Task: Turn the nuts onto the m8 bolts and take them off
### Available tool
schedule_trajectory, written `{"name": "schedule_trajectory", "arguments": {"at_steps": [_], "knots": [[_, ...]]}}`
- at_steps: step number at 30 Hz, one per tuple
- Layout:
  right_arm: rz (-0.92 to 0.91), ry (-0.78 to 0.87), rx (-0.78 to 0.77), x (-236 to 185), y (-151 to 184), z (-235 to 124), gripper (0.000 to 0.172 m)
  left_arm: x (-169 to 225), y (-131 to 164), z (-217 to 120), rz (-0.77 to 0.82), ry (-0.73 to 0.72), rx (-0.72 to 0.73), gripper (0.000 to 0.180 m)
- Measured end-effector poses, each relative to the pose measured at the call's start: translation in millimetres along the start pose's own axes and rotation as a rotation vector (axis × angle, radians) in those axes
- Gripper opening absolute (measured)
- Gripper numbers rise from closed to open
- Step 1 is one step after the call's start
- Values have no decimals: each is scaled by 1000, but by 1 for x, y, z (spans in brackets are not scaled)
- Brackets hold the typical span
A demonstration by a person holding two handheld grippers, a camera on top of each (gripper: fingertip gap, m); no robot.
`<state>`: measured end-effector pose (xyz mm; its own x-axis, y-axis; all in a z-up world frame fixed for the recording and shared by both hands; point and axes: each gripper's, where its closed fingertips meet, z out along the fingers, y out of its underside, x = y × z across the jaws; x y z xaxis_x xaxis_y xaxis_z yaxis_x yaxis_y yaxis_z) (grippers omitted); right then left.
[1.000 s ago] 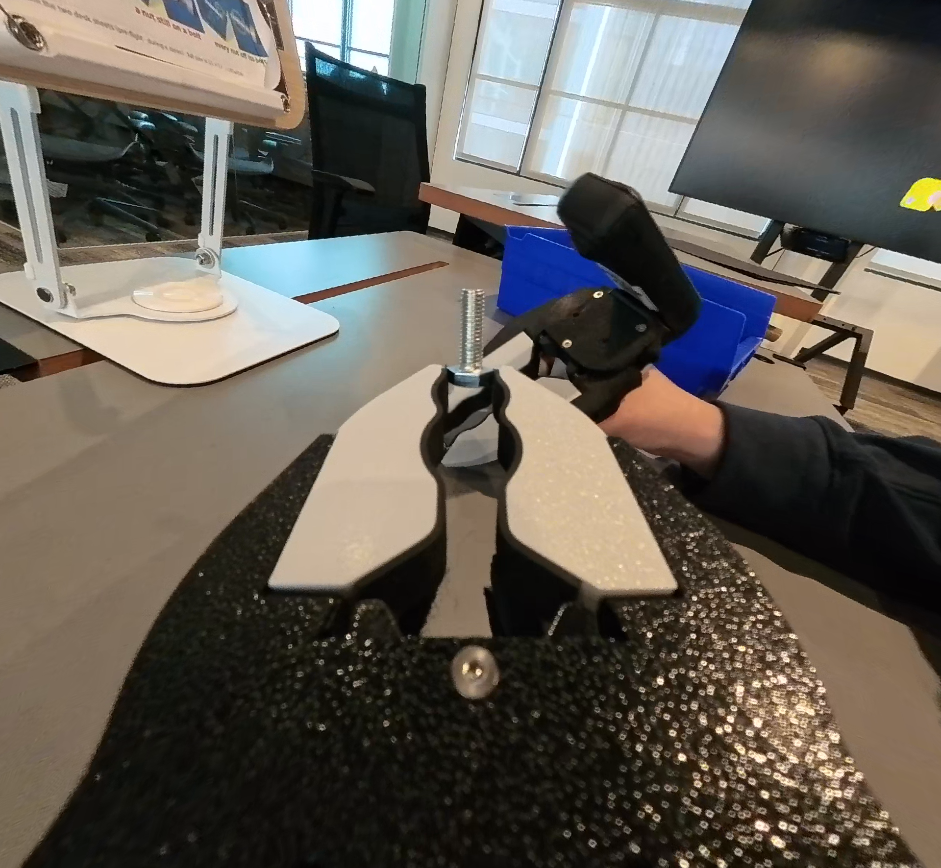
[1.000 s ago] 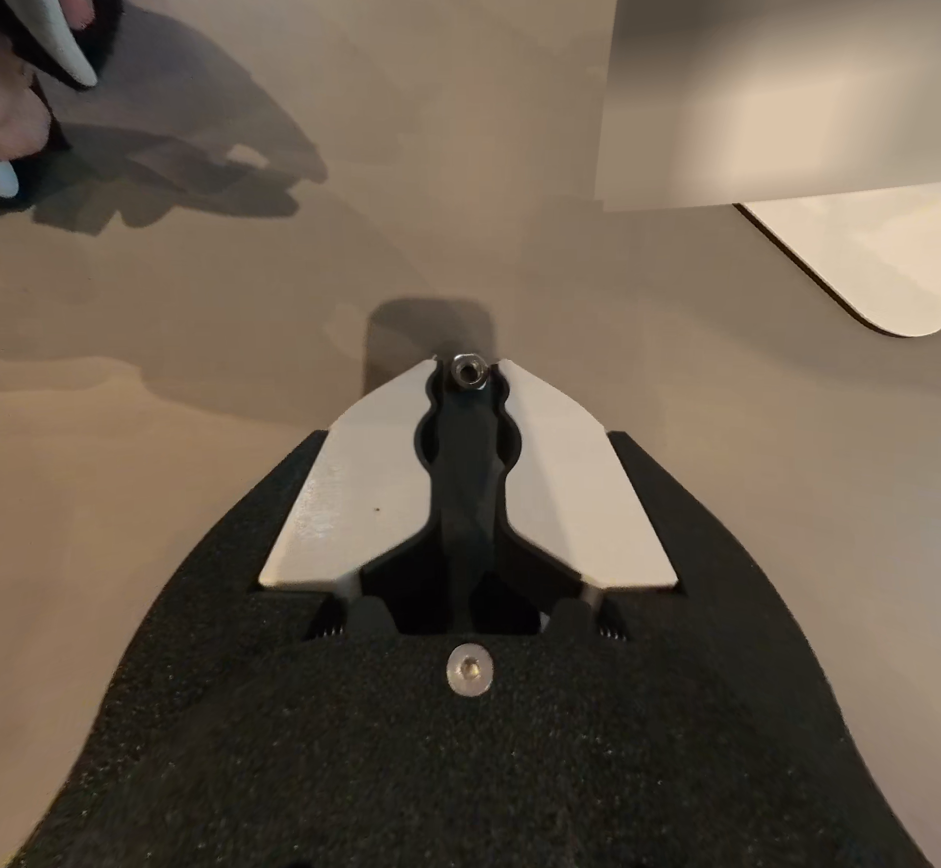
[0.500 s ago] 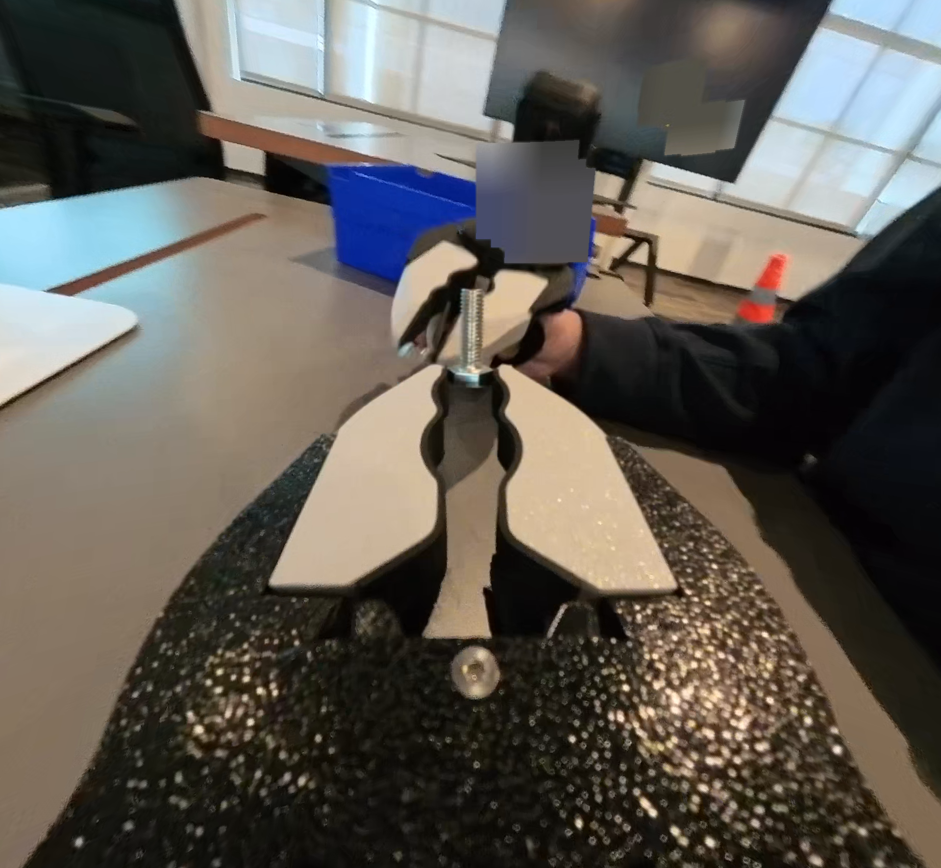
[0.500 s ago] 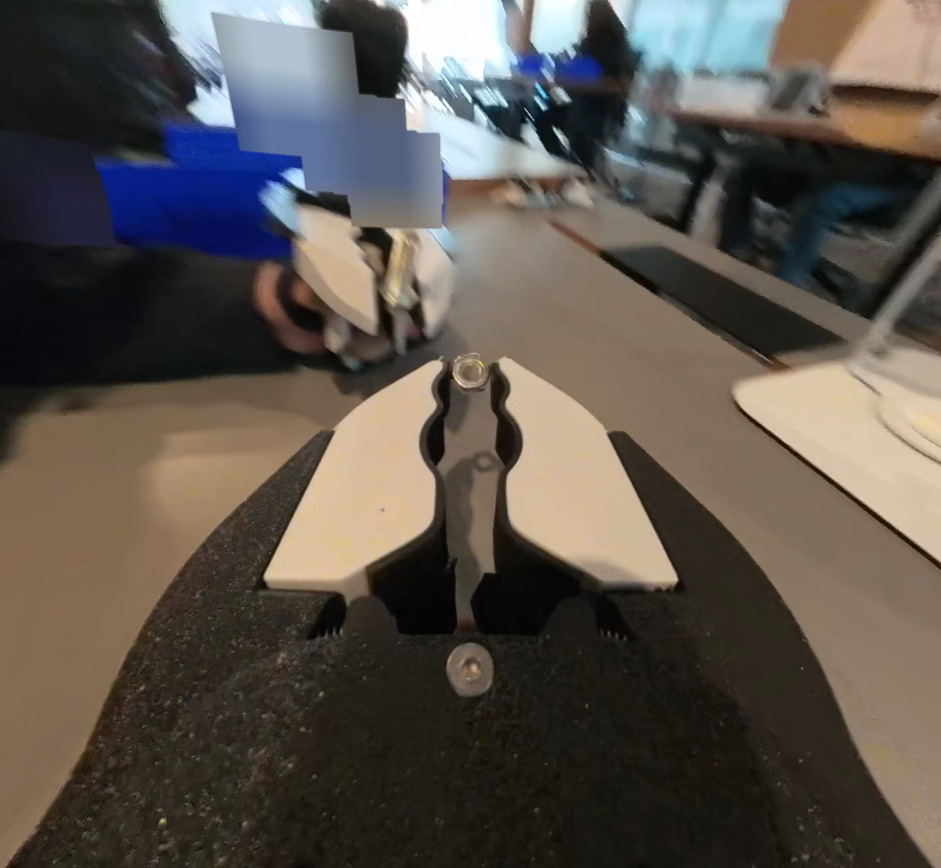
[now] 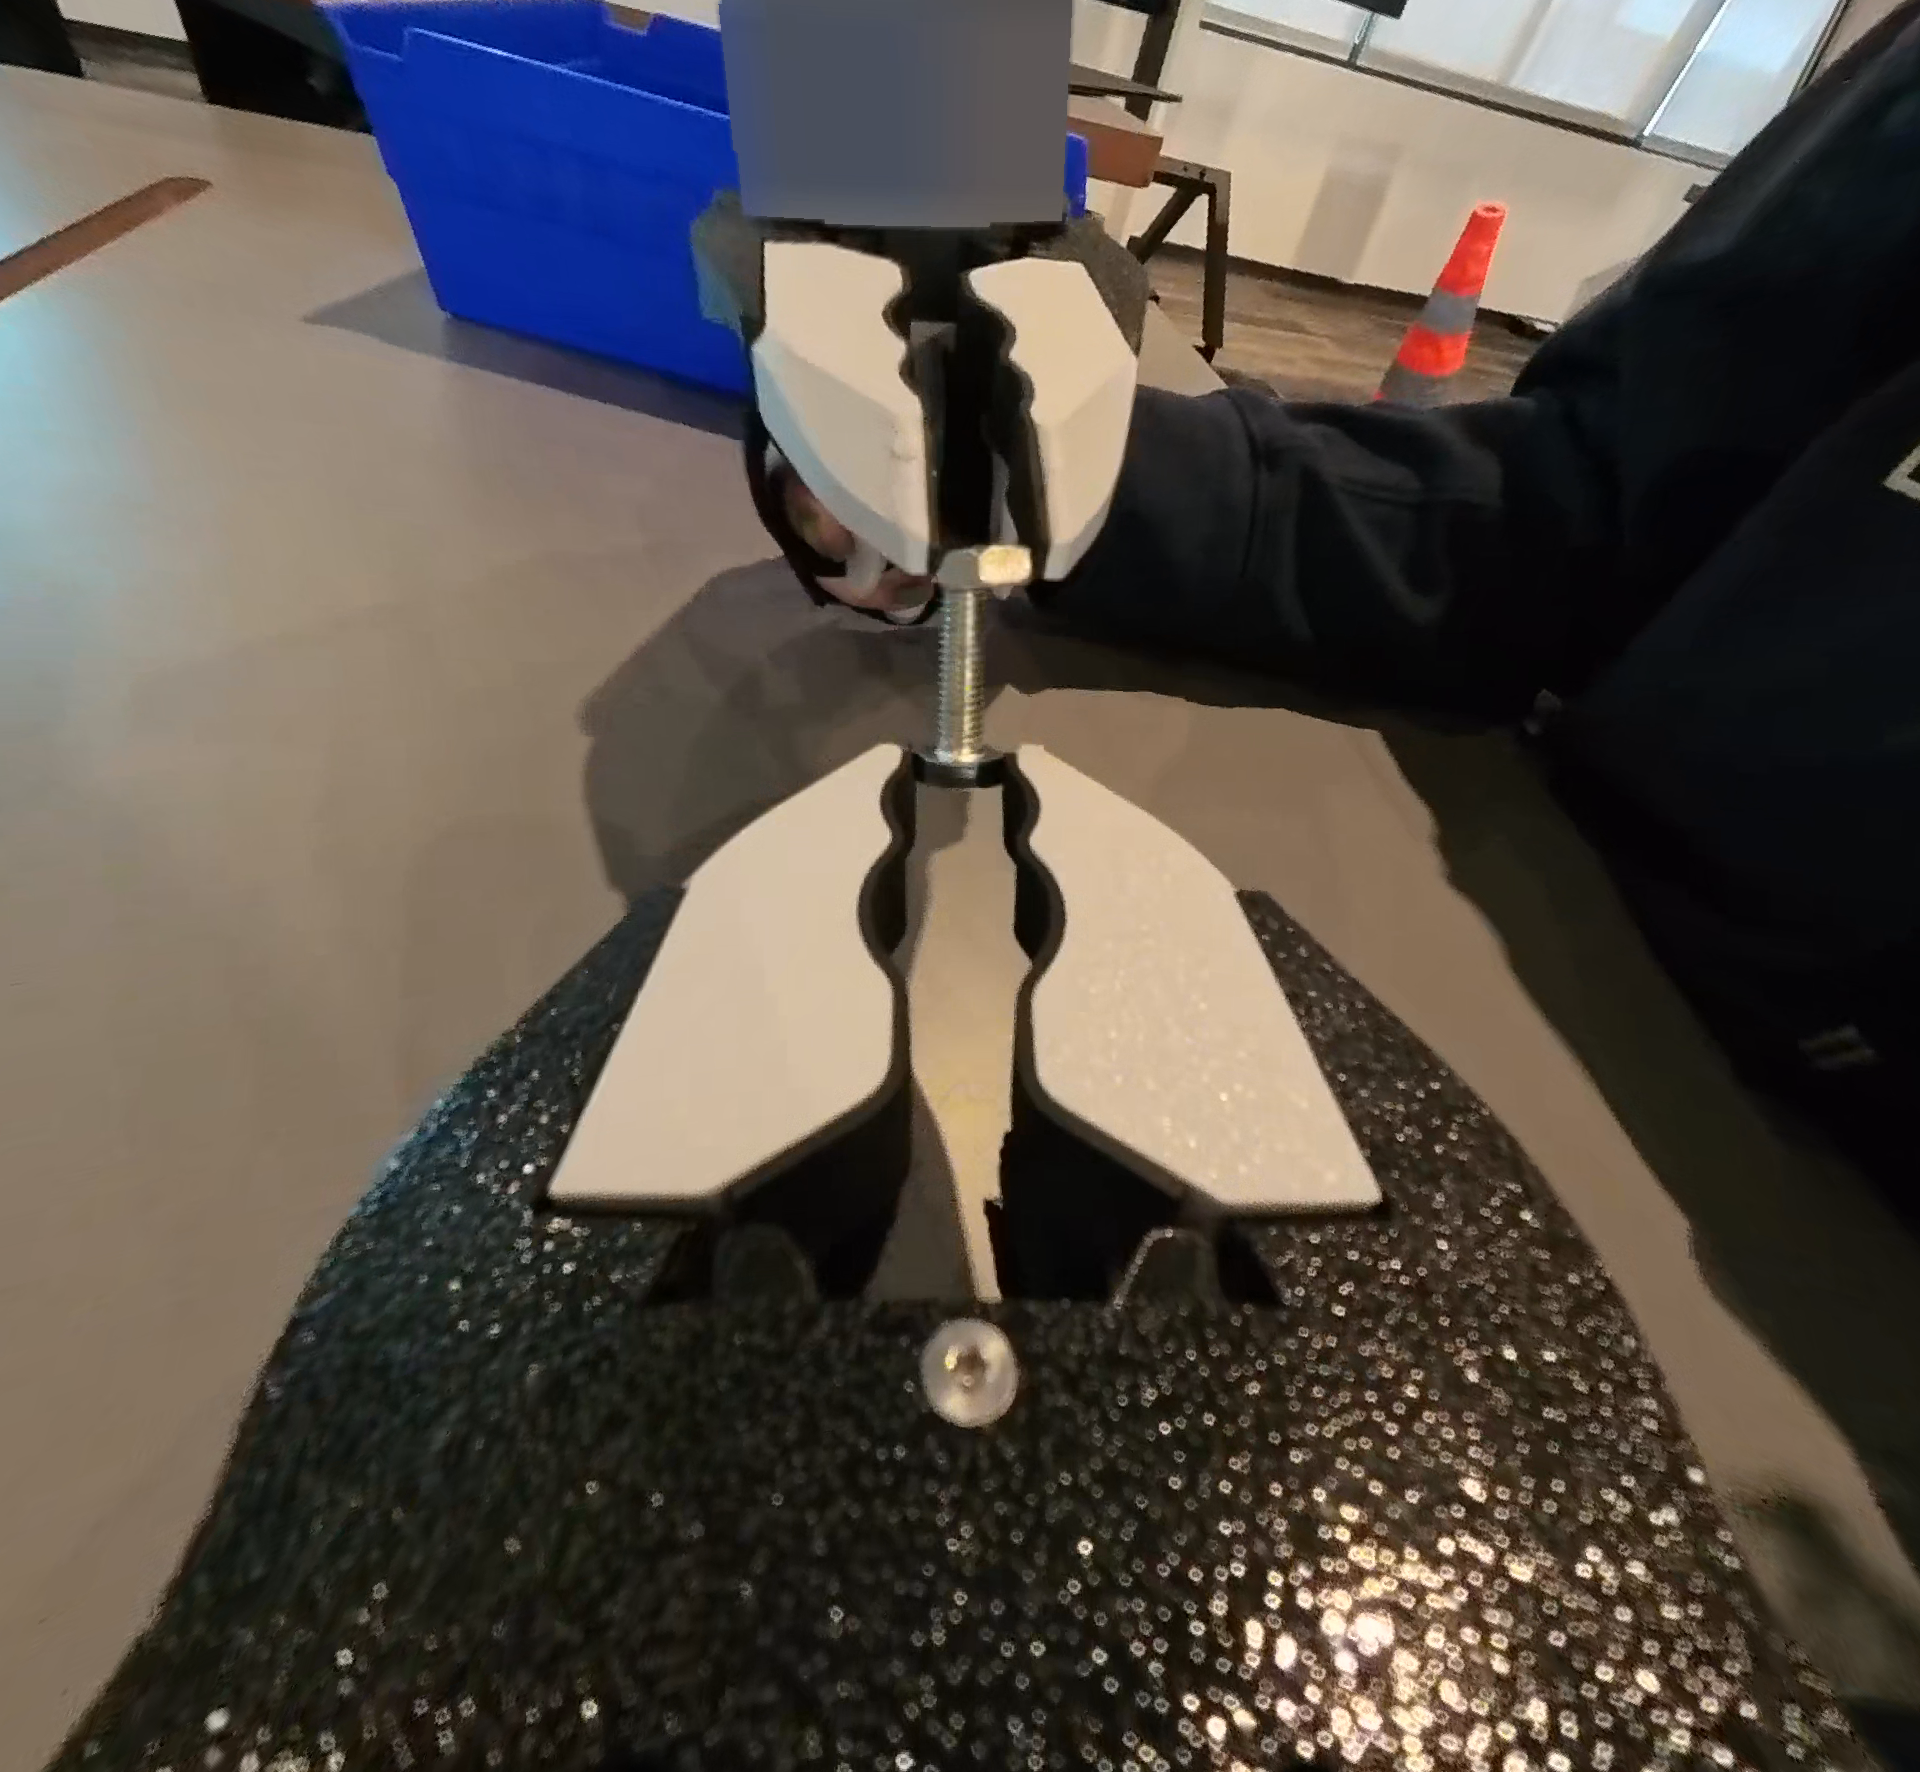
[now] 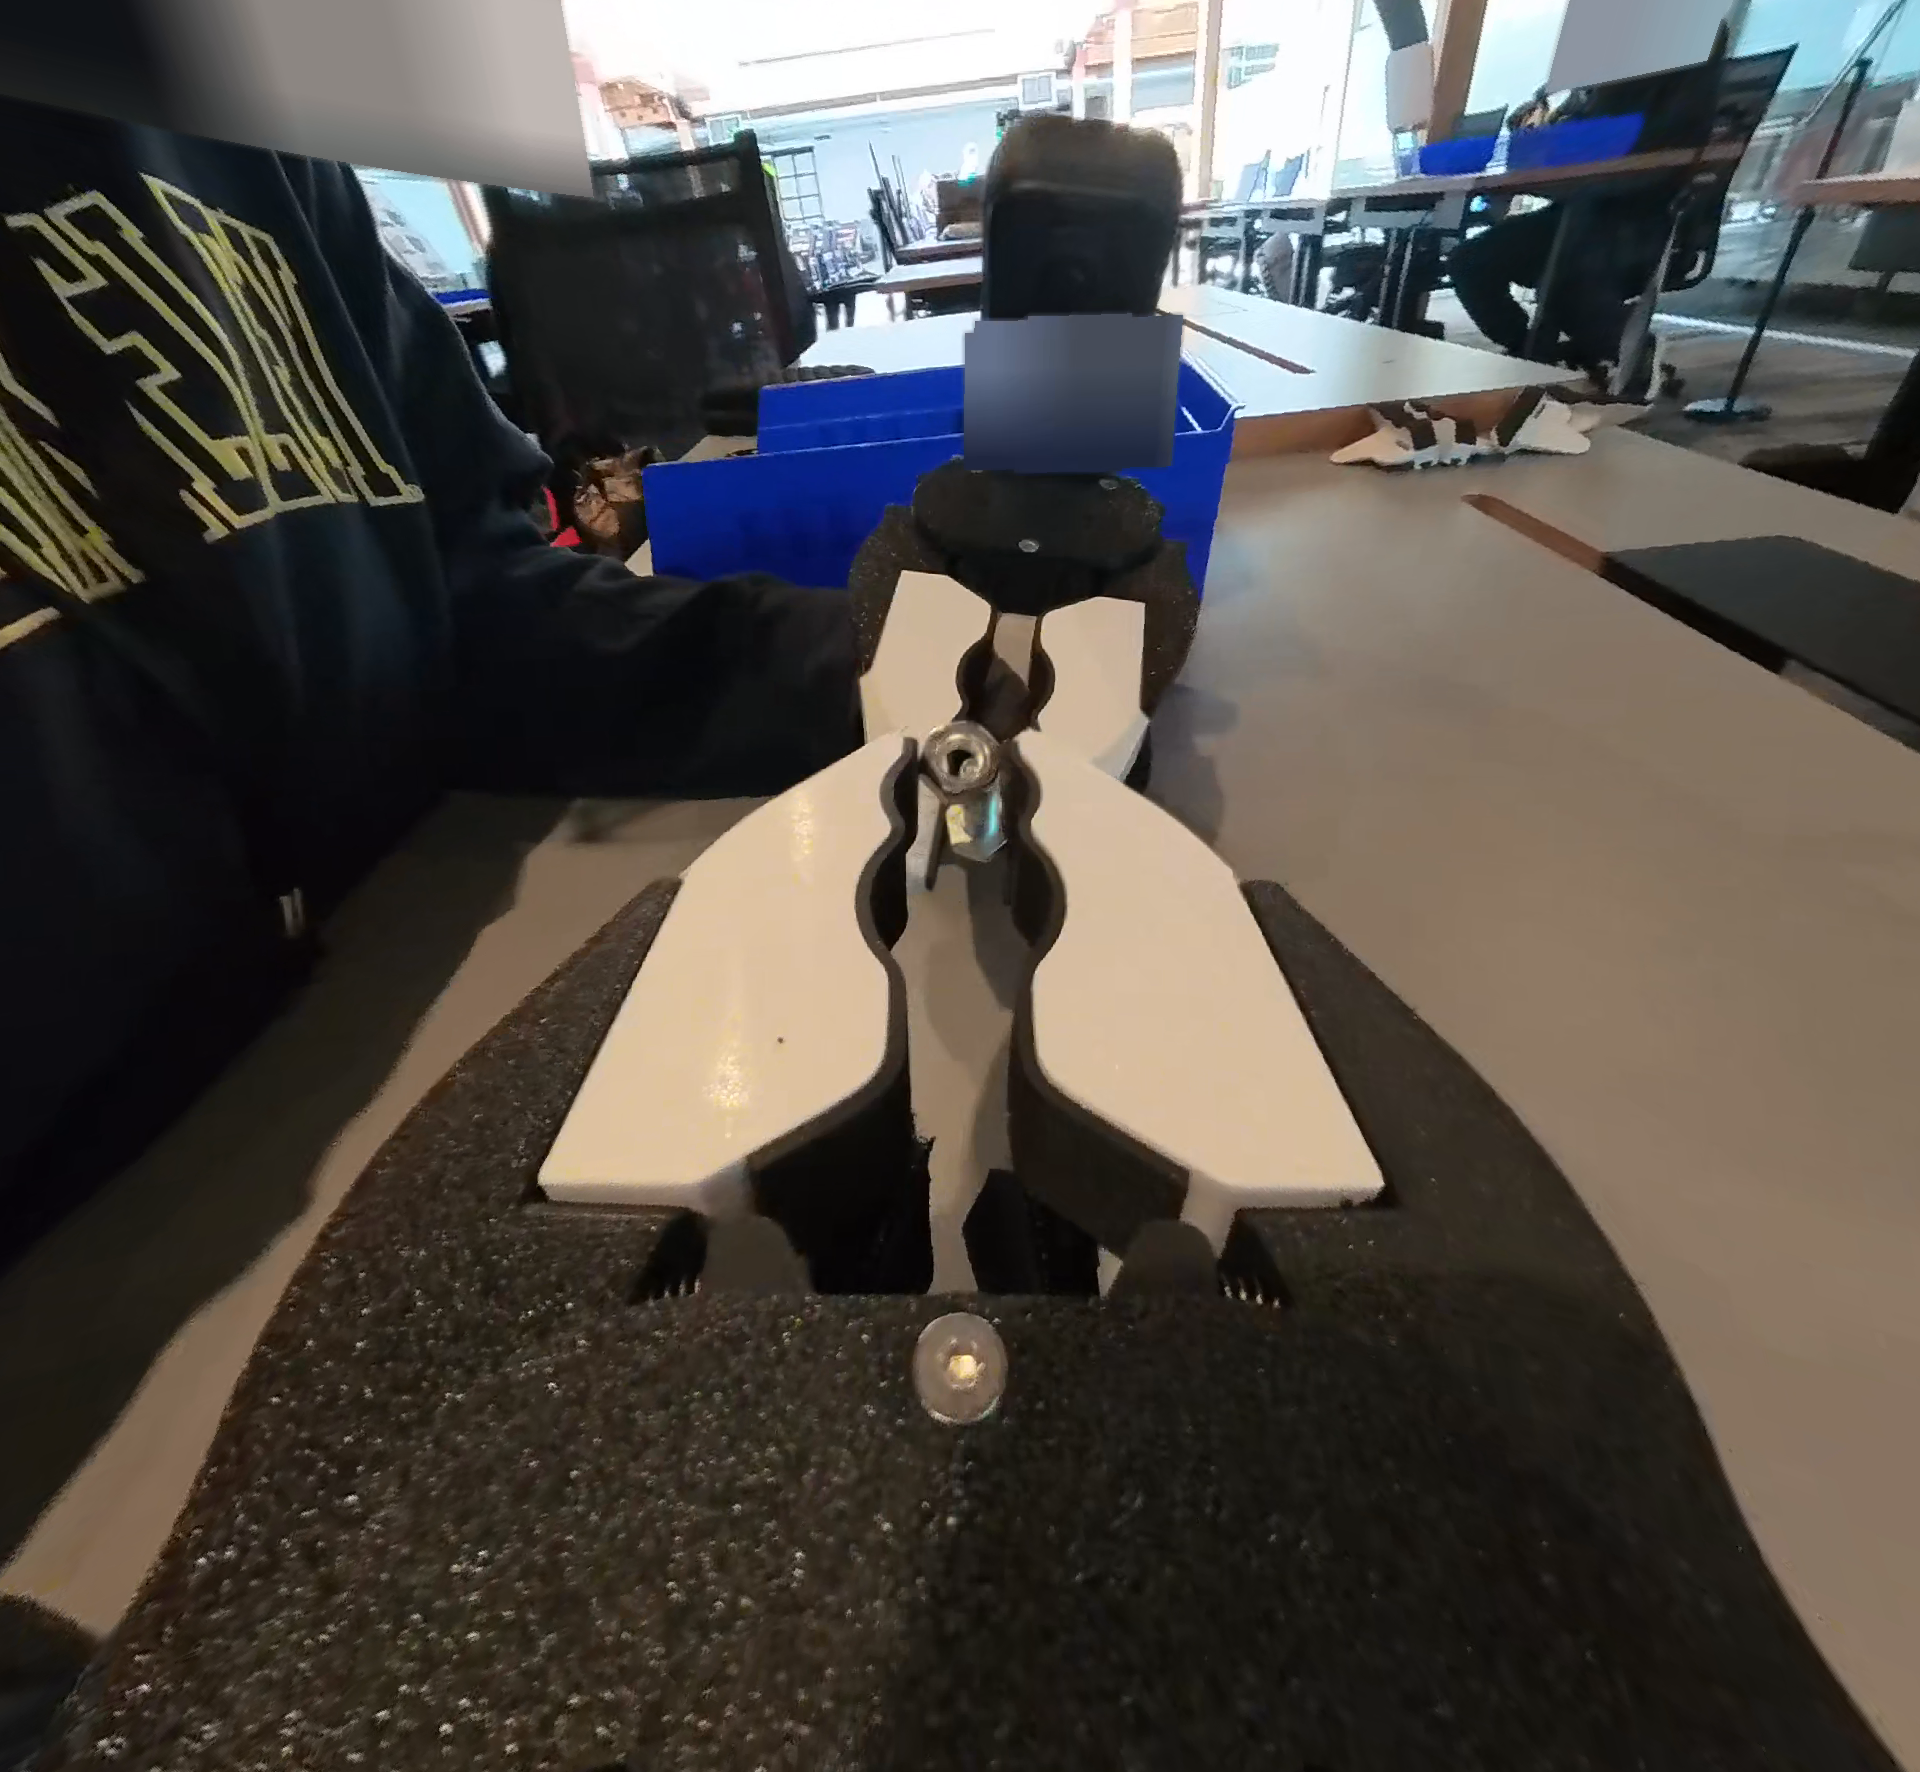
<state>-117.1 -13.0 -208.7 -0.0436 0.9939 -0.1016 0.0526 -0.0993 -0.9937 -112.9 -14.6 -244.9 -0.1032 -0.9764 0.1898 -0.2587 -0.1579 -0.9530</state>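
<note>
Grey table, blue bin behind, L gripper pinching bolt head, R gripper pinching nut at bolt tip.

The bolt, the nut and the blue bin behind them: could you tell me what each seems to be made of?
Bolt: bright plated steel, probably; shiny silver threads. Nut: likely the same, with mirror-like glints. Blue bin: apparently moulded plastic, even colour, soft sheen.

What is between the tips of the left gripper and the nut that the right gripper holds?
In the left wrist view, only the threaded shank of the bolt spans that stretch, from the left gripper up to the nut in the right gripper.
</note>
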Motion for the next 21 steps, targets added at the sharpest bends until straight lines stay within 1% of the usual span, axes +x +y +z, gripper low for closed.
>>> {"name": "schedule_trajectory", "arguments": {"at_steps": [7,21], "knots": [[-28,-4,-4,-3,1,2,15,5,0,-2,-5,44,5,15],[-67,-2,-8,-1,3,3,14,7,1,-1,1,50,-6,15]]}}
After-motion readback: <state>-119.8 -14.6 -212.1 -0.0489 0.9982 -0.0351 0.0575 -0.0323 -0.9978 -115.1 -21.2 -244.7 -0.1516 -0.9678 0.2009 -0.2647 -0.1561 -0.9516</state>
